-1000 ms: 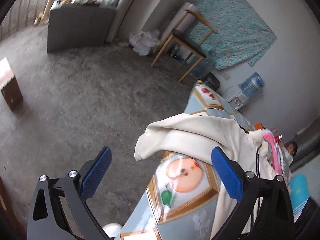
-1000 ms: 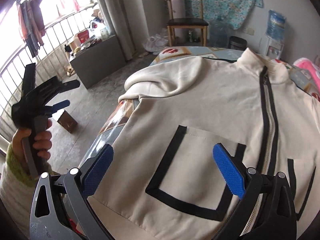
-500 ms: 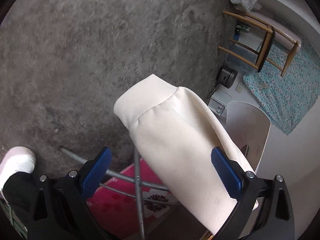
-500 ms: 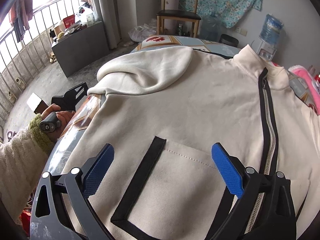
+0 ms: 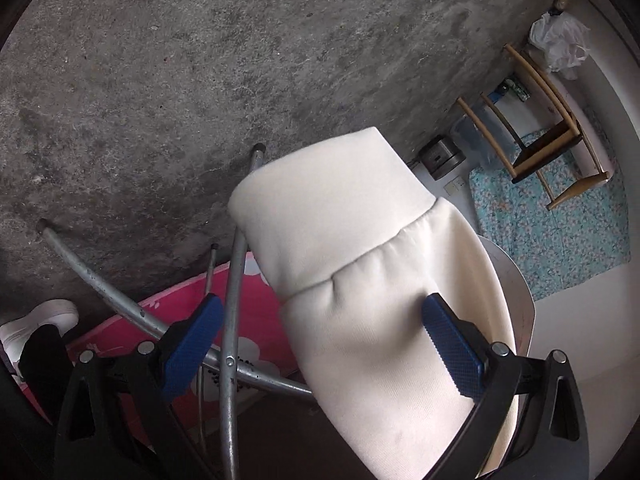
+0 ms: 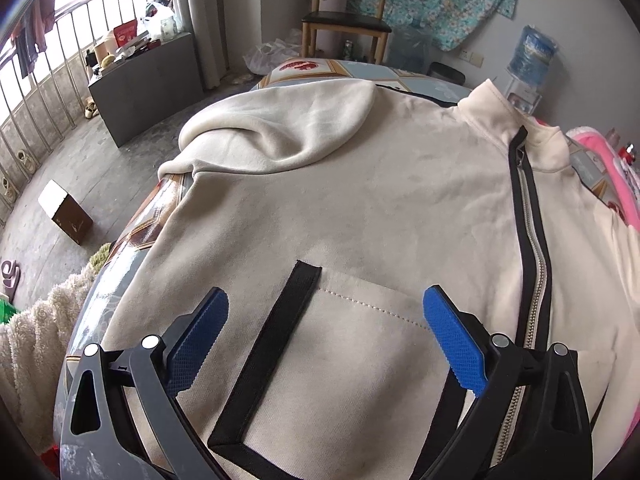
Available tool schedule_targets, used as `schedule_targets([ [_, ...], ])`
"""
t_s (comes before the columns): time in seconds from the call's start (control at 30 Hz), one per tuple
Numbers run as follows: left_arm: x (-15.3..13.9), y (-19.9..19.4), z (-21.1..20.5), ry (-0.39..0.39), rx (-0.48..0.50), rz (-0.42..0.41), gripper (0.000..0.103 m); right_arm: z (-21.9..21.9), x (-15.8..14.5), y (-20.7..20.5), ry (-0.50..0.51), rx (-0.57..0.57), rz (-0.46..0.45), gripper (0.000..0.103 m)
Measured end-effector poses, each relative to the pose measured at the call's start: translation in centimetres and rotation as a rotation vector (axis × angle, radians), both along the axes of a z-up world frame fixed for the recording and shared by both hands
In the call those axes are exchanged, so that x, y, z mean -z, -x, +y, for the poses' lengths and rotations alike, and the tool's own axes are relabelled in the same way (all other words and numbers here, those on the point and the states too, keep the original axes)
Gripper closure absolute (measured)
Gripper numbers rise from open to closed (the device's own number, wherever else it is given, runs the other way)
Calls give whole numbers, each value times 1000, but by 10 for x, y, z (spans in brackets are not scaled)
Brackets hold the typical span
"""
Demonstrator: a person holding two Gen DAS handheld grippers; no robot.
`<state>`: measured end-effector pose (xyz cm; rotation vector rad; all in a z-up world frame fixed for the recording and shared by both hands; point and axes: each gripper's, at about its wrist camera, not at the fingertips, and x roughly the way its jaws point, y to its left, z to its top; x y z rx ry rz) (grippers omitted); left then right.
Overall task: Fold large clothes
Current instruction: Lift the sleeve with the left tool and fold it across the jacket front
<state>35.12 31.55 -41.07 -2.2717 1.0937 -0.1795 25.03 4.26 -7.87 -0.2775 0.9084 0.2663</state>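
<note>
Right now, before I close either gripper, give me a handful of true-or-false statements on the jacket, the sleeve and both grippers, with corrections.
1. The left gripper is open, with the hanging sleeve between its fingers. True.
2. The sleeve's cuff lies flat on the table. False: it hangs over the concrete floor, beside the metal table legs.
3. The jacket is zipped up along its front zipper. True.
4. The right gripper is shut on the collar. False: it is open, over the black-trimmed pocket.
5. The jacket is black with white trim. False: it is cream with black trim.
</note>
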Motion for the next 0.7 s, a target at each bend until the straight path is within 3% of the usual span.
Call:
schedule_targets([
  [0.07, 1, -3, 1, 6, -25, -2, 13, -3, 0, 0, -5, 11, -2, 9],
  [0.17, 0, -7, 4, -9, -51, -9, 34, -6, -1, 0, -9, 24, -2, 9],
  [0.33, -15, -14, 21, -72, -70, -30, 86, -12, -3, 1, -18, 37, -20, 9],
  [0.53, -71, 0, 85, -300, -152, -43, 89, -16, 0, 2, -28, 35, -58, 9],
  [0.7, -180, 22, 142, -633, -161, -112, 90, -16, 14, -7, -41, 49, -12, 9],
])
